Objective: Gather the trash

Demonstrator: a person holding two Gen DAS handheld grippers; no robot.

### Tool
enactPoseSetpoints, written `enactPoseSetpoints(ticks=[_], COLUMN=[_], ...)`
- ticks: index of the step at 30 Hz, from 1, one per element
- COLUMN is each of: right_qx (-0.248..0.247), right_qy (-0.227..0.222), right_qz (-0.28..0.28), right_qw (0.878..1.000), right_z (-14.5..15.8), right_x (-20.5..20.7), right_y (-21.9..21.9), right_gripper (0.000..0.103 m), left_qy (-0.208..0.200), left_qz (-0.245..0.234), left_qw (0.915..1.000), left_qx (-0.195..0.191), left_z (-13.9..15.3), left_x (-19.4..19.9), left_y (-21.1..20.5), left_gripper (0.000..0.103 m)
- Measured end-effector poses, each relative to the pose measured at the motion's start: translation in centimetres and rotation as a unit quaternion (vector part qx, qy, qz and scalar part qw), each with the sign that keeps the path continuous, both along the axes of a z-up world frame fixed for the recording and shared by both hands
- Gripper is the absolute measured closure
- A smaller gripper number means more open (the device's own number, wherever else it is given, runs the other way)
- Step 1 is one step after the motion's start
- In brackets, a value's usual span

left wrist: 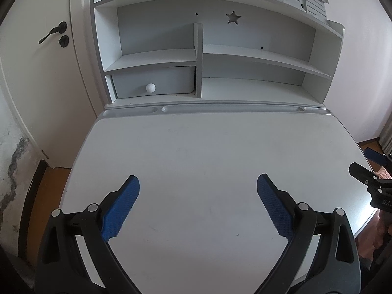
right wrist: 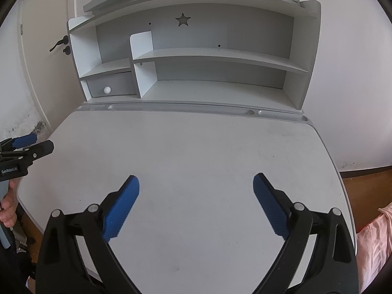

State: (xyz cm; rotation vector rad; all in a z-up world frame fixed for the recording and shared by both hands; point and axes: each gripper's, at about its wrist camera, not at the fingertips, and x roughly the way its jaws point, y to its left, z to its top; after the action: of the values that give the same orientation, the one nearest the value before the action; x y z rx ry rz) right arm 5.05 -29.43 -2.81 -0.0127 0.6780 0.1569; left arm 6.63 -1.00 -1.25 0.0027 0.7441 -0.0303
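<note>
No trash shows in either view. The white desk top [left wrist: 201,152] lies bare under both grippers. My left gripper [left wrist: 198,183] hovers over the desk's near half, its blue pads wide apart with nothing between them. My right gripper [right wrist: 196,182] hangs likewise over the desk [right wrist: 196,147], open and holding nothing. The right gripper's tip [left wrist: 367,169] pokes in at the right edge of the left wrist view. The left gripper's tip [right wrist: 36,144] shows at the left edge of the right wrist view, with a hand [right wrist: 8,210] on its handle.
A white hutch [left wrist: 210,56] with shelves and a star cut-out stands at the desk's back. Its small drawer [left wrist: 153,84] with a round knob is closed. A grey pen tray groove [left wrist: 230,109] runs along the back edge. A door [left wrist: 36,73] is left, pink cloth [right wrist: 374,240] right.
</note>
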Motion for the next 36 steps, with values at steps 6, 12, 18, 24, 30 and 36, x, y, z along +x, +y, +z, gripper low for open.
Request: enactPoseSetpoints(ticks=[6, 12, 18, 24, 30, 36], right_qx=[0.000, -0.003, -0.006, -0.007, -0.007, -0.008], right_qy=[-0.001, -0.004, -0.006, -0.006, -0.007, -0.006], right_qz=[0.000, 0.000, -0.001, -0.001, 0.000, 0.000], right_qw=[1.000, 1.000, 1.000, 1.000, 1.000, 1.000], right_z=[0.27, 0.49, 0.68, 0.74, 0.71, 0.65], right_x=[-0.20, -0.38, -0.53, -0.57, -0.63, -0.59], right_y=[-0.05, 0.07, 0.06, 0.03, -0.06, -0.19], right_gripper=[0.012, 0.011, 0.011, 0.011, 0.011, 0.011], left_qy=[0.001, 0.001, 0.001, 0.002, 0.002, 0.003], left_qz=[-0.003, -0.006, -0.009, -0.010, -0.012, -0.012], left_qw=[1.0000, 1.0000, 1.0000, 0.9999, 0.9999, 0.9999], left_qx=[0.003, 0.001, 0.002, 0.003, 0.004, 0.003], left_z=[-0.08, -0.05, -0.02, -0.11, -0.16, -0.24], left_x=[-0.12, -0.32, -0.25, -0.05, 0.00, 0.01], left_y=[-0.30, -0.56, -0.67, -0.75, -0.92, -0.97], left_gripper=[0.009, 0.009, 0.009, 0.009, 0.009, 0.009])
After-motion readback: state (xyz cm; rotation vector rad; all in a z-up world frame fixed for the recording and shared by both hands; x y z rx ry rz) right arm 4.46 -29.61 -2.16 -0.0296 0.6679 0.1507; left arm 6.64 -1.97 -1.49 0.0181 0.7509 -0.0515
